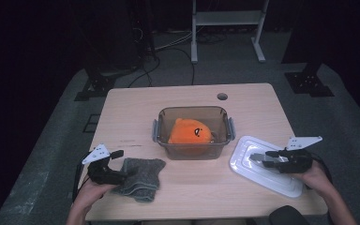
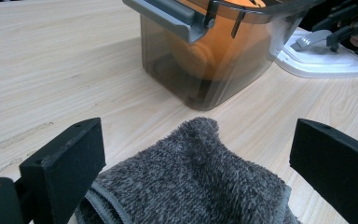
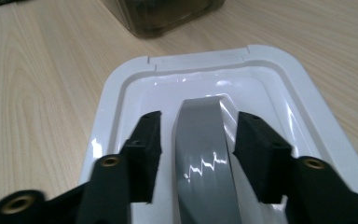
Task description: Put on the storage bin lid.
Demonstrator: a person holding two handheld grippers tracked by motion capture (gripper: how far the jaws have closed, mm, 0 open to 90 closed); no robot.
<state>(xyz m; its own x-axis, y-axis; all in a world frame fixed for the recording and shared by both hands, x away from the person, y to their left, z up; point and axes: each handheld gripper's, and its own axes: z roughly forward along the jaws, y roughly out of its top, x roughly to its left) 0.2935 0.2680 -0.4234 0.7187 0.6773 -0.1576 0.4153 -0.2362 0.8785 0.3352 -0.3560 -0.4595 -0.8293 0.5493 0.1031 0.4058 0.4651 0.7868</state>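
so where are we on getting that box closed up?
Done: orange plush toy sits in the open container. In hand: right gripper straddles the grey handle of the white lid, pads not visibly pressing. Left: lift lid, seat it. Left gripper is open over the grey cloth.

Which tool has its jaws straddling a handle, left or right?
The right tool: its jaws flank the white lid's grey handle; the left tool gapes over the towel.

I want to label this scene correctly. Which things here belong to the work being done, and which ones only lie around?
In the work:
- white lid, its grey handle between the right tool jaws
- clear container
- orange plush toy
- grey cloth, at the left tool

Lying about:
- white frame
- floor cables
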